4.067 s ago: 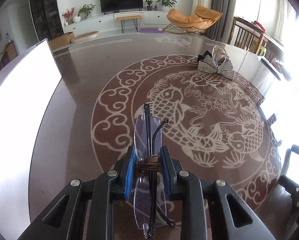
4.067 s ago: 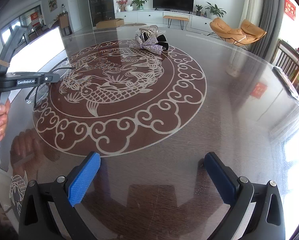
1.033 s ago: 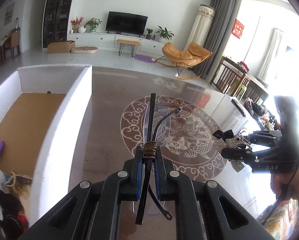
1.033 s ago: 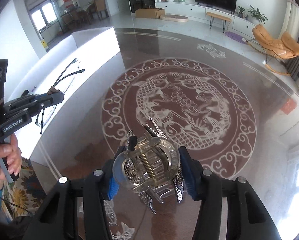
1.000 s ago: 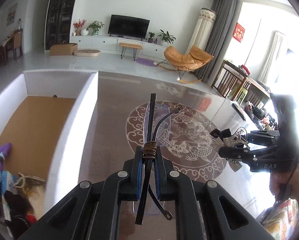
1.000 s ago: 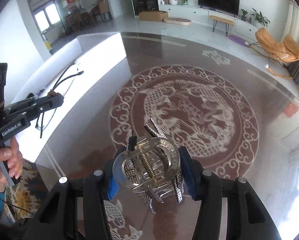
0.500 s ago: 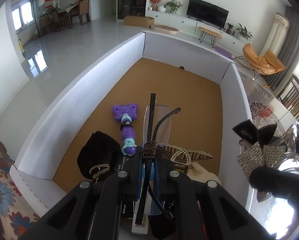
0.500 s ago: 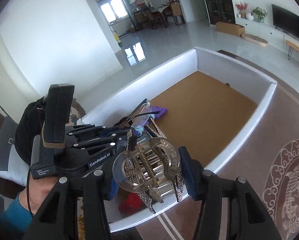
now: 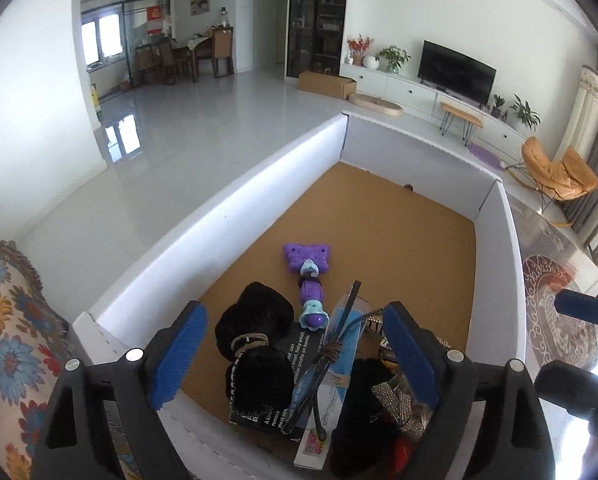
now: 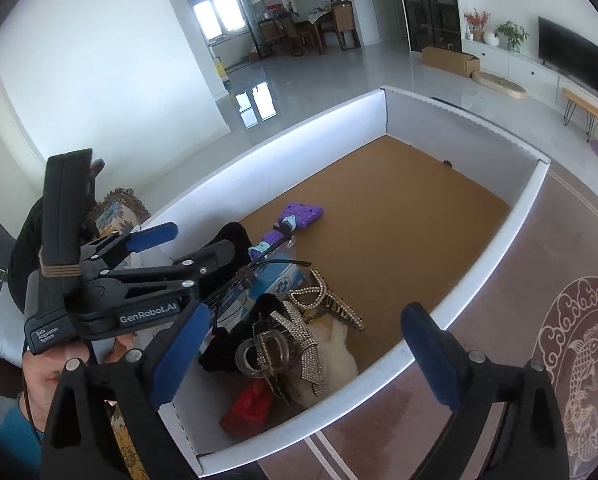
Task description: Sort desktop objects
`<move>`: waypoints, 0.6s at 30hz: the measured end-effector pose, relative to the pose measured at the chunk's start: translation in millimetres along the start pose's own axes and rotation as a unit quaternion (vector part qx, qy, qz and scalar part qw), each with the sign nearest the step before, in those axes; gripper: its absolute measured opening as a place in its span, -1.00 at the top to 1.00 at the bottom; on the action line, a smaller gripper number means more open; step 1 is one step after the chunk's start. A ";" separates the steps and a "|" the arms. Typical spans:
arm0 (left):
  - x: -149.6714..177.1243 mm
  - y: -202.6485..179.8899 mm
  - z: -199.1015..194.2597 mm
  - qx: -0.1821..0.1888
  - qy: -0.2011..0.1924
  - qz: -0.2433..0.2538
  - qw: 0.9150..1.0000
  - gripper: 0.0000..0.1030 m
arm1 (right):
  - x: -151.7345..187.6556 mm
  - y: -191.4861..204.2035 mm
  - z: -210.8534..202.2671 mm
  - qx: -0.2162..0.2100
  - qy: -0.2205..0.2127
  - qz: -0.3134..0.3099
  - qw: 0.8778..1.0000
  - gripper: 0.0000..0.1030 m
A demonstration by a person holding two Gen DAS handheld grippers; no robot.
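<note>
Lying loose in the white box, the glasses and rhinestone hair clip look light and fragile; both left tongs and right tongs hang wide open, empty. Best held at the bridge.

Matt white cardboard box, glossy clear plastic hair clip, rhinestone-covered.
</note>
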State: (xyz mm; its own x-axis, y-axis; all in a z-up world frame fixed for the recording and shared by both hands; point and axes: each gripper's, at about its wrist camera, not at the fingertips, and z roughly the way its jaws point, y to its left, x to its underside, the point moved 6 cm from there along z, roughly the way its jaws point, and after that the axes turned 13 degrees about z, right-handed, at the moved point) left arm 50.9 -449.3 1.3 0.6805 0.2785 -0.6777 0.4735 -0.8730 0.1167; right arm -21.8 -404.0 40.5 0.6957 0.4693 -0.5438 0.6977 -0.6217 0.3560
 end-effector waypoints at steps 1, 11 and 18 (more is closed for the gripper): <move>-2.4 1.4 -6.4 -0.015 -0.004 -0.010 1.000 -0.92 | -1.4 -2.3 -4.0 0.011 -0.005 -0.001 1.000 -1.00; 12.8 1.6 -34.0 -0.015 -0.012 -0.121 0.992 -0.93 | 4.1 -27.9 -14.7 0.084 0.020 0.004 0.996 -1.00; 12.6 3.5 -30.1 -0.063 0.038 -0.101 0.992 -0.93 | 4.5 -27.1 -18.1 0.078 0.019 0.002 0.997 -1.00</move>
State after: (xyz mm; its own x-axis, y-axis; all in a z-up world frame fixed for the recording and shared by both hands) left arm 78.0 -436.8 15.1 0.6027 0.4765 -0.6401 0.6676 -0.7405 0.0773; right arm -34.5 -373.7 42.2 0.7064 0.4877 -0.5131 0.6617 -0.7124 0.2338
